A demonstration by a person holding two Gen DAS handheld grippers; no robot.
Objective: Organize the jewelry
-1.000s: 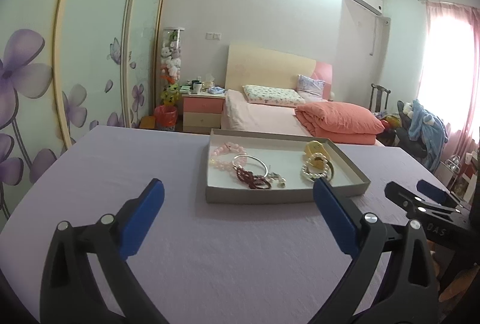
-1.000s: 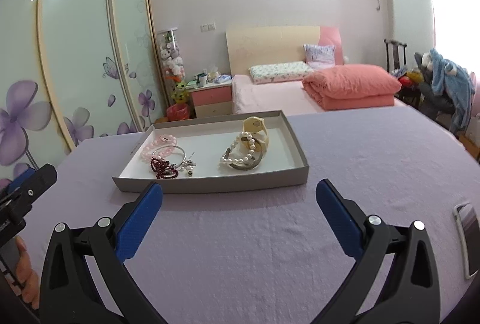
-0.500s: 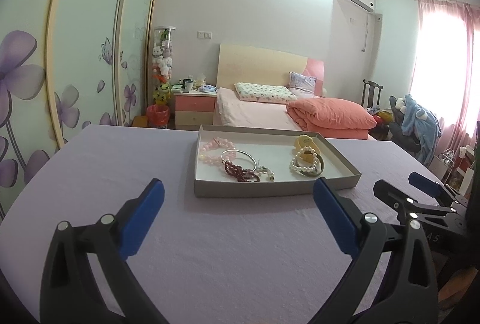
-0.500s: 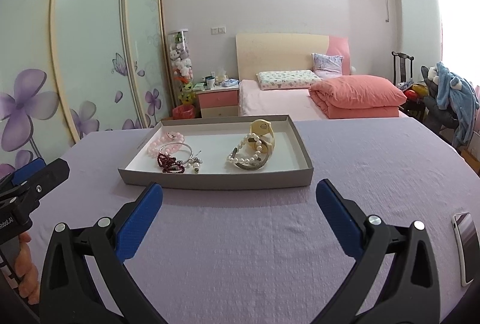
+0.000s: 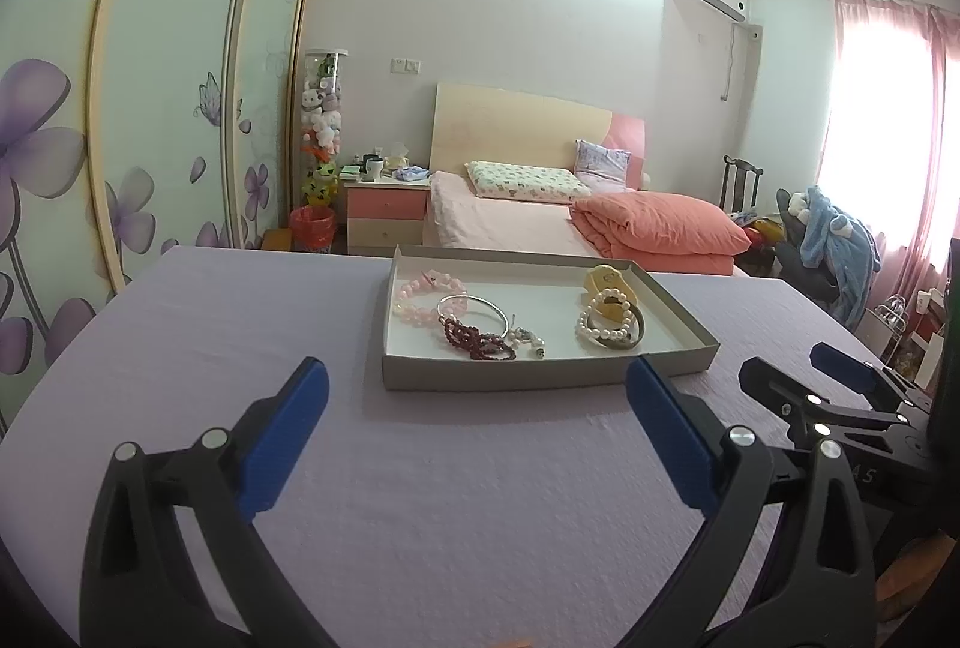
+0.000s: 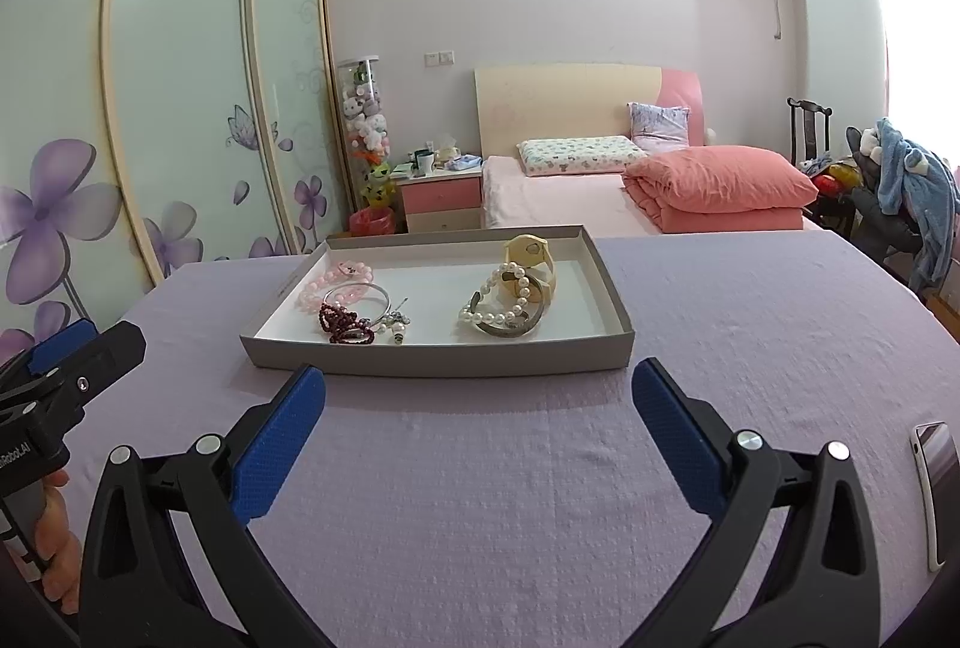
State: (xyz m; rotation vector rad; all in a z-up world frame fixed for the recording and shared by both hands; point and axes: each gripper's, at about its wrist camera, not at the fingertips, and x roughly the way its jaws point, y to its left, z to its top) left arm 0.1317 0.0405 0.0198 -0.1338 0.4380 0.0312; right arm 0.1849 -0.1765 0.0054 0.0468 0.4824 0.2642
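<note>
A shallow grey cardboard tray (image 5: 540, 375) (image 6: 444, 363) lies on the lilac tablecloth. Its left part holds a pink bead bracelet (image 5: 414, 297) (image 6: 327, 282), a silver bangle (image 5: 477, 306) (image 6: 360, 297) and a dark red bead bracelet (image 5: 474, 343) (image 6: 345, 327). On its right side a pearl bracelet (image 5: 603, 327) (image 6: 498, 309) lies against a yellow piece (image 5: 606, 281) (image 6: 531, 258). My left gripper (image 5: 474, 378) (image 6: 108, 336) is open, short of the tray's front wall. My right gripper (image 6: 478, 378) (image 5: 786, 360) is also open and empty, just before the tray.
A phone (image 6: 933, 486) lies on the cloth at the right edge. A hand (image 6: 54, 528) holds the left gripper's handle. Beyond the table stand a bed (image 6: 600, 186), a nightstand (image 6: 441, 198) and a sliding wardrobe (image 6: 180, 108).
Both views have shifted slightly, so the tray sits a little further off and more to the left. The jewelry has not moved. Both grippers stay open.
</note>
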